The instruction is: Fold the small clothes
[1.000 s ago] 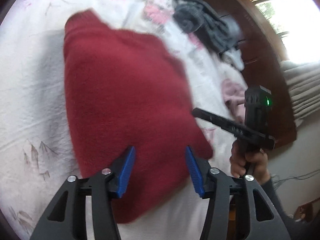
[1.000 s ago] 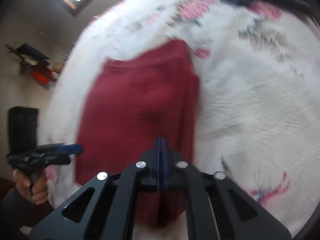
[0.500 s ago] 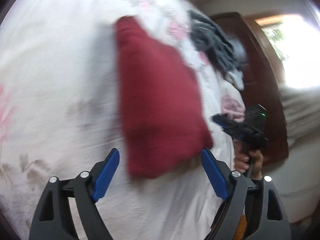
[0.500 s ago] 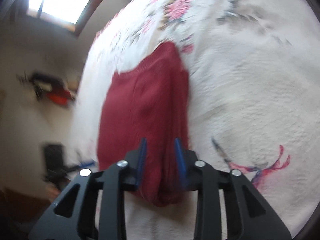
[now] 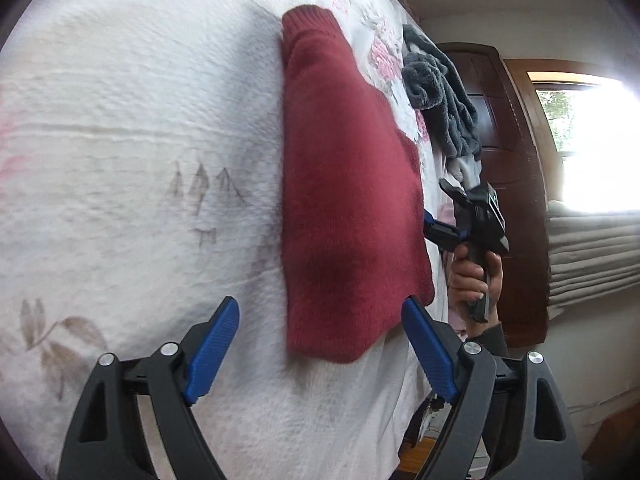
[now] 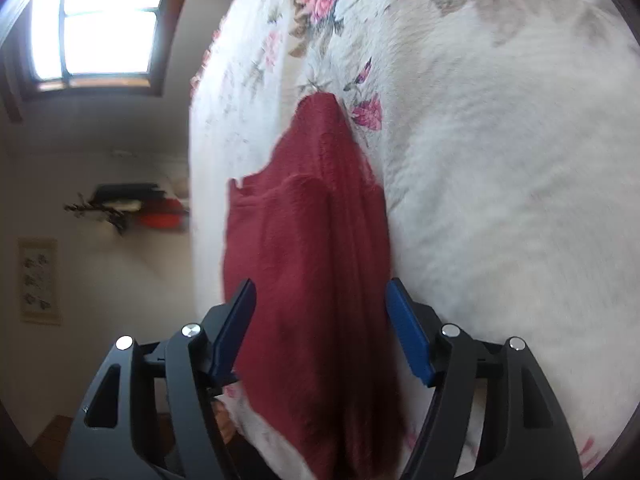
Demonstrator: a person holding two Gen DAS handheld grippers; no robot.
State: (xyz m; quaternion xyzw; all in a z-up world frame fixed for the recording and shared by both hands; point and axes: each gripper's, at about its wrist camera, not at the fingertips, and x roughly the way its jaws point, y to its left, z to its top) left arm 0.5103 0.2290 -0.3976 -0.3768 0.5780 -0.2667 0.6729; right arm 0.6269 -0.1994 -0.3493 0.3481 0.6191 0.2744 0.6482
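Note:
A dark red knitted garment [image 5: 344,200] lies folded on the white floral bedspread [image 5: 140,140]. My left gripper [image 5: 320,344] is open just short of its near edge, nothing between its blue pads. In the left wrist view the right gripper [image 5: 444,216] is seen at the garment's right side, held by a hand [image 5: 474,280]. In the right wrist view the same red garment [image 6: 320,264] runs away from me with lengthwise folds; my right gripper [image 6: 322,332] stands open, its pads either side of the cloth without pinching it.
A grey fleecy pile of clothes [image 5: 444,96] lies on the bed beyond the red garment, with a pink item [image 5: 448,216] near the bed's edge. A dark wooden wardrobe [image 5: 508,168] and a bright window [image 5: 592,140] stand past the bed. The bedspread [image 6: 500,200] extends right.
The right gripper, shut on the red garment a second ago, has opened wide and let it go. The left gripper has opened wider and drawn back, so the garment lies flat on the bed.

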